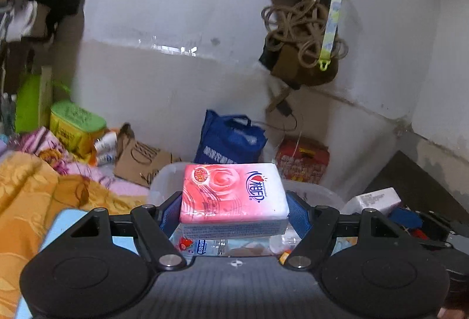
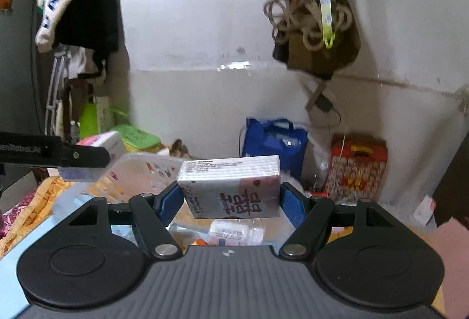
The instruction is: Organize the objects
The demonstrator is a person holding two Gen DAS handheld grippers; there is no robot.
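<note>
My left gripper (image 1: 233, 209) is shut on a pink tissue pack (image 1: 233, 193) with a rose print, held flat above a clear plastic bin (image 1: 164, 178). My right gripper (image 2: 230, 200) is shut on a white tissue pack (image 2: 231, 187) with dark red characters, held above a clear bottle (image 2: 234, 231). In the right wrist view the left gripper's arm (image 2: 52, 156) shows at the left, holding its pack (image 2: 102, 143) beside a clear slotted basket (image 2: 140, 172).
An orange blanket (image 1: 35, 201) lies at the left. A green-lidded yellow tin (image 1: 76, 125), a brown paper bag (image 1: 140, 160), a blue bag (image 1: 228, 140) and a red box (image 1: 302, 160) stand by the white wall. Rope and bags (image 1: 304, 35) hang above.
</note>
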